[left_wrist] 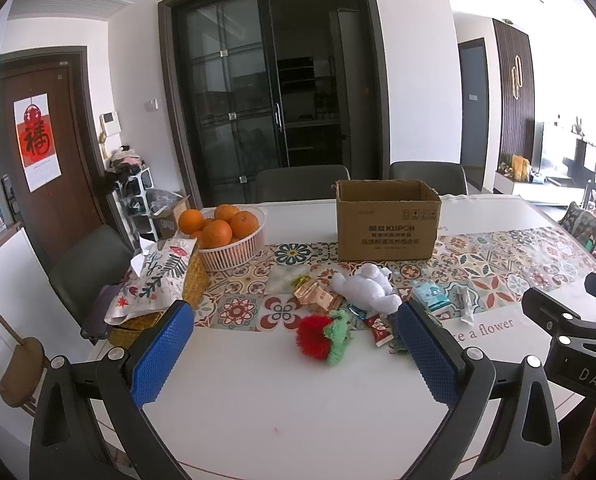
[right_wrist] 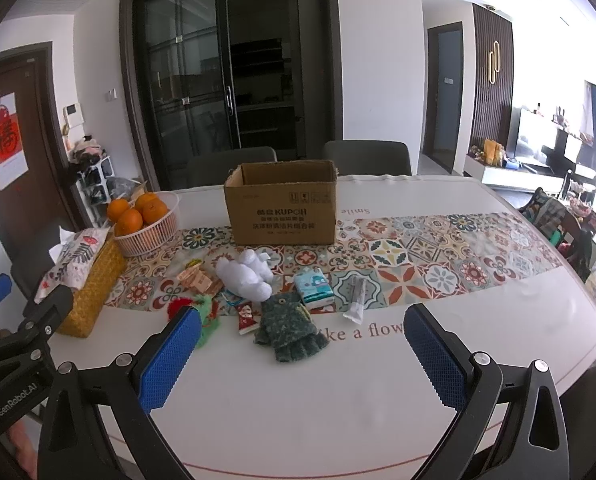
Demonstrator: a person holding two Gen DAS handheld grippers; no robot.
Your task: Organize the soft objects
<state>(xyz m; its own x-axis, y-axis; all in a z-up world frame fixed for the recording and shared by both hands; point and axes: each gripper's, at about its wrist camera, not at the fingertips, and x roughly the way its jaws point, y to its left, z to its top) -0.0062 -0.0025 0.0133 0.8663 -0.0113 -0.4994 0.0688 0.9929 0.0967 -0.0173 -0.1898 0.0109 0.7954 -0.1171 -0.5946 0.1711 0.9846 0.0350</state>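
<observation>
A white plush toy lies on the patterned runner in front of an open cardboard box. A red and green fuzzy toy lies on the white table nearer me. A dark green knit glove lies right of it, mostly hidden behind my finger in the left wrist view. My left gripper is open and empty, above the table short of the toys. My right gripper is open and empty, just short of the glove.
A basket of oranges and a woven tissue box stand at the left. Snack wrappers, a tissue pack and a white tube lie among the toys. Chairs stand behind the table.
</observation>
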